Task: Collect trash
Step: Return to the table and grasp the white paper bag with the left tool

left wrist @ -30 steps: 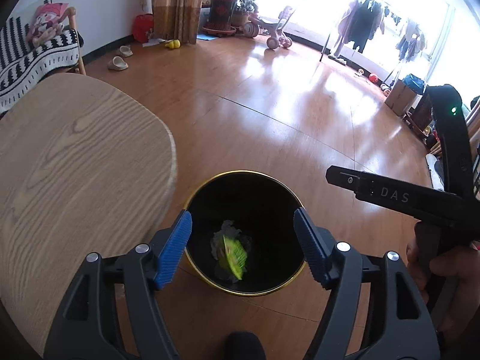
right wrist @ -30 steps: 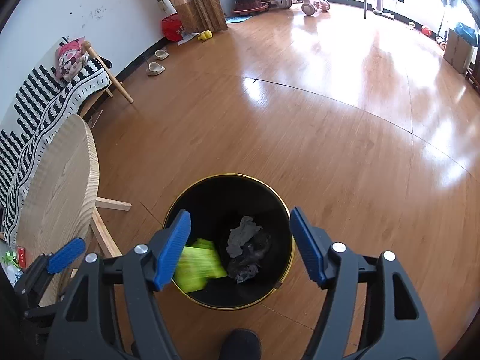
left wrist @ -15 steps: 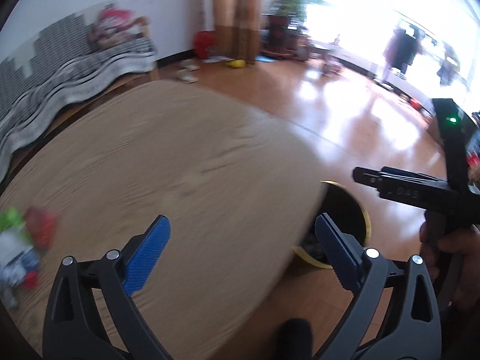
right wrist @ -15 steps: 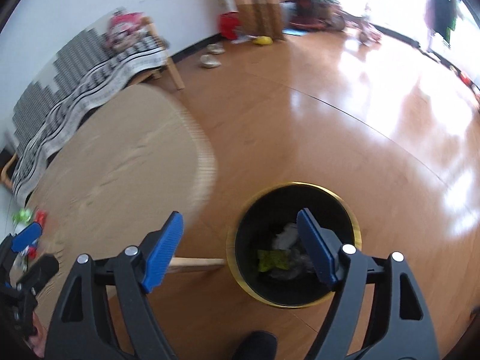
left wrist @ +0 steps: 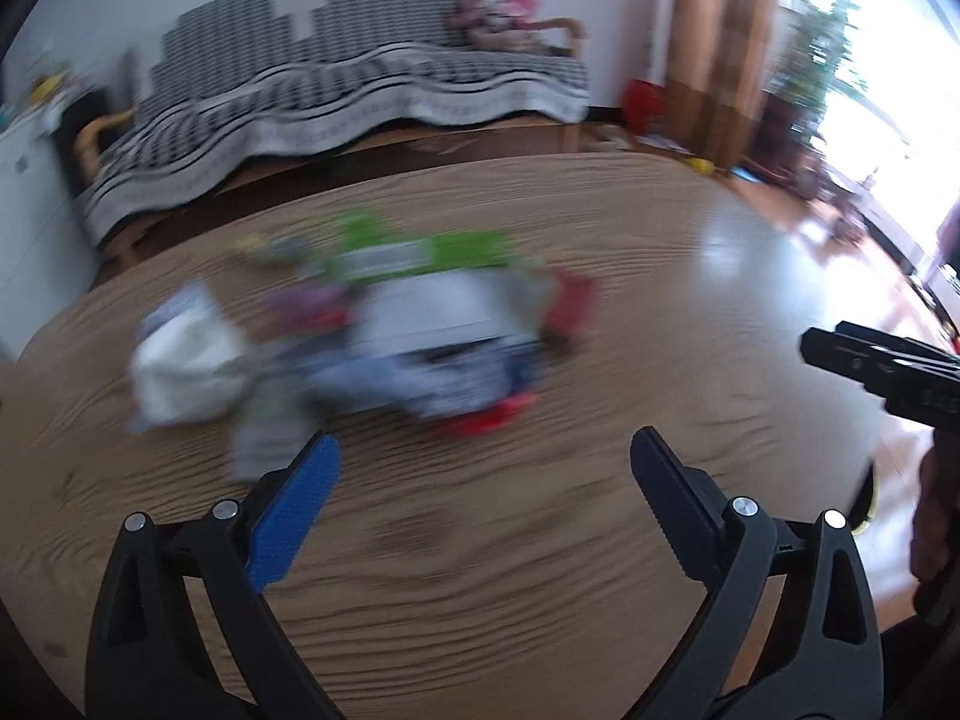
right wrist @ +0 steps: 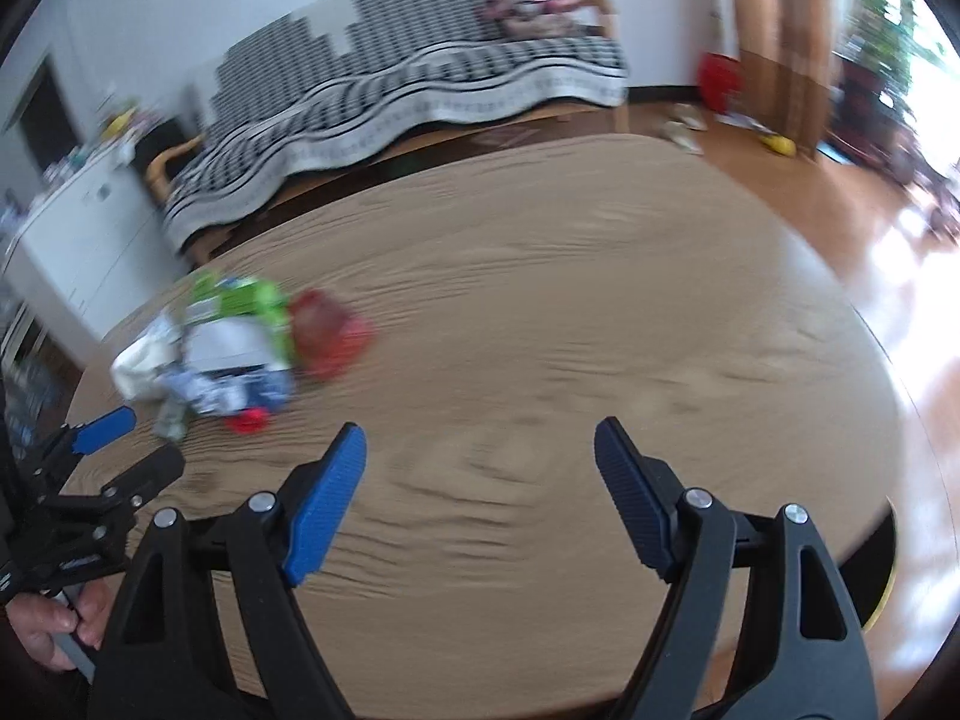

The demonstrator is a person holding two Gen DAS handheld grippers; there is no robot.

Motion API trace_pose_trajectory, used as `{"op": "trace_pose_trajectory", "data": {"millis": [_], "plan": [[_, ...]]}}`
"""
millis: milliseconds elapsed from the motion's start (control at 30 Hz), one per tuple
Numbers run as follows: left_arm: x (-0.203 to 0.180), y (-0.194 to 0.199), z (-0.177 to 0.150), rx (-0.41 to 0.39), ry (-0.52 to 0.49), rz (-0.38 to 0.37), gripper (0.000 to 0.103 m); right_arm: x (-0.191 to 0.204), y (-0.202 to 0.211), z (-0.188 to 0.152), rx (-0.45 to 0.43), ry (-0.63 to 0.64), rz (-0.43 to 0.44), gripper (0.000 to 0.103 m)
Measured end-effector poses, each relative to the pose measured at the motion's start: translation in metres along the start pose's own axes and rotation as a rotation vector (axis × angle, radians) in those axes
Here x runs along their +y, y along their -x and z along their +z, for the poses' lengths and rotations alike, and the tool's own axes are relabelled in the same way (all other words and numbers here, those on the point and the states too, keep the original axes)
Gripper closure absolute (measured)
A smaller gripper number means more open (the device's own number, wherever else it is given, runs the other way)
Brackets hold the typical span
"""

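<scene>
Daylight floods in from the upper right, blown out white. Motion blur smears both views. Fisheye edges bend and darken.

You have a rounded, light wood-grain table (left wrist: pixel 540 552) in front of you. On it lies one blurred heap of mixed trash (left wrist: pixel 384 336): white crumpled paper, green and white wrappers, blue-and-white packaging and red scraps, all touching. From the right wrist, the heap (right wrist: pixel 240 348) sits near the table's (right wrist: pixel 600 324) left edge.
</scene>
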State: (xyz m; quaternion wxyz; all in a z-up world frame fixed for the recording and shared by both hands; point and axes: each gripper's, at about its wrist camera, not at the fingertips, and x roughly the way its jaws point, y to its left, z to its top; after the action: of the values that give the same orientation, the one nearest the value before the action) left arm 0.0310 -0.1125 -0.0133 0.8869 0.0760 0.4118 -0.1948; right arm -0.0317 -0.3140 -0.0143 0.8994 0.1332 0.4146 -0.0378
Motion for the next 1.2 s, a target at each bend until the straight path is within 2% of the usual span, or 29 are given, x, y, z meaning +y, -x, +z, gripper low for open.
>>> {"op": "trace_pose_trajectory", "data": {"millis": [167, 333, 533, 867, 900, 933, 967, 1033, 1200], "plan": [[0.085, 0.002, -0.012, 0.004, 0.128, 0.091, 0.008, 0.072, -0.028, 0.004, 0.032, 0.110, 0.056, 0.027], [0.138, 0.001, -0.016, -0.006, 0.220, 0.137, 0.008, 0.123, -0.049, -0.001, 0.051, 0.207, 0.086, 0.027], [0.162, -0.019, 0.000, -0.054, 0.262, 0.176, 0.008, 0.152, -0.067, 0.000, 0.066, 0.266, 0.083, 0.027], [0.148, -0.057, 0.027, -0.066, 0.224, 0.161, 0.010, 0.169, -0.084, 0.001, 0.078, 0.333, 0.070, 0.027], [0.146, -0.059, 0.028, -0.067, 0.218, 0.169, 0.013, 0.170, -0.086, 0.000, 0.077, 0.342, 0.064, 0.027], [0.145, -0.061, 0.029, -0.064, 0.217, 0.175, 0.025, 0.171, -0.087, 0.000, 0.077, 0.349, 0.059, 0.027], [0.144, -0.063, 0.029, -0.055, 0.220, 0.166, 0.043, 0.172, -0.088, -0.001, 0.077, 0.355, 0.057, 0.027], [0.145, -0.063, 0.029, -0.039, 0.240, 0.133, 0.054, 0.173, -0.091, -0.001, 0.073, 0.374, 0.047, 0.027], [0.141, -0.040, 0.027, -0.083, 0.237, 0.131, 0.055, 0.182, -0.099, -0.001, 0.052, 0.426, 0.017, 0.031]]}}
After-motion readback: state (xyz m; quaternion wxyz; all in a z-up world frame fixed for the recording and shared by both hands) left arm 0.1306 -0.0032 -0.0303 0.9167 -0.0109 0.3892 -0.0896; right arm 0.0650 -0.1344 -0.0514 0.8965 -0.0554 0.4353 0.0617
